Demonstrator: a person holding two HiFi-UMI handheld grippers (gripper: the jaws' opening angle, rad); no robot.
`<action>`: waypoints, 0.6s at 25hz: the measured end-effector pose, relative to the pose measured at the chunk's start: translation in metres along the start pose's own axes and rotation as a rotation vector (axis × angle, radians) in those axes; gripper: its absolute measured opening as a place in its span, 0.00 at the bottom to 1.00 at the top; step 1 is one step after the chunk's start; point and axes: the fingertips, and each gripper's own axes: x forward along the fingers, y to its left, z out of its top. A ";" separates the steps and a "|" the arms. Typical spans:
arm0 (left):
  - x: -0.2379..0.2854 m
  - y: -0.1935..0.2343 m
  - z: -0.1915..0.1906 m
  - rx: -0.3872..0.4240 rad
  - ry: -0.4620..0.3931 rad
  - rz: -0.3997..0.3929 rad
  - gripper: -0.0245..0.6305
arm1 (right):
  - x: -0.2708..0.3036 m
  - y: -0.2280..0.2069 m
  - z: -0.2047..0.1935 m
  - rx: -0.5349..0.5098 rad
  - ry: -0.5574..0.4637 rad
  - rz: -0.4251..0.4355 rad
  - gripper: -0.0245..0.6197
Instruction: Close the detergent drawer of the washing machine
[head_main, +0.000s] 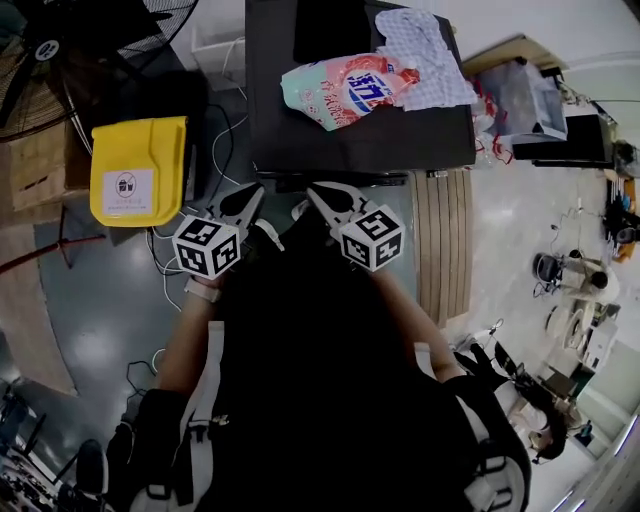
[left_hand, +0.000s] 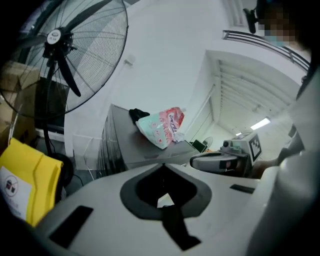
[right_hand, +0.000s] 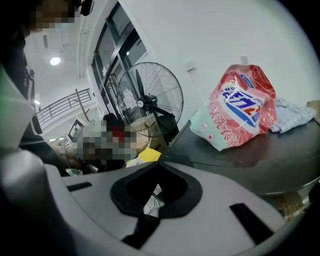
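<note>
Both sets of fingers are pressed together, nothing between them: left gripper (head_main: 243, 200) and right gripper (head_main: 320, 196), held close to my chest in front of the washing machine (head_main: 300, 125).

- On its top surface: detergent pouch (head_main: 345, 90), checked cloth (head_main: 425, 48).
- The detergent drawer shows in no view; I judge it sits on the front panel, below the top's near edge.
- Plan: lower one gripper to the front, find the drawer face, and push square on its middle with the fingers together until flush.
- Risk: an off-centre push could skew and jam it.
</note>
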 end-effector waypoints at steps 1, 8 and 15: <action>-0.006 -0.002 0.007 0.023 -0.015 0.006 0.05 | -0.001 0.006 0.007 -0.019 -0.010 0.008 0.06; -0.048 -0.015 0.062 0.127 -0.149 0.075 0.05 | -0.014 0.037 0.067 -0.143 -0.089 0.064 0.06; -0.080 -0.036 0.107 0.176 -0.269 0.129 0.05 | -0.033 0.061 0.114 -0.237 -0.140 0.127 0.06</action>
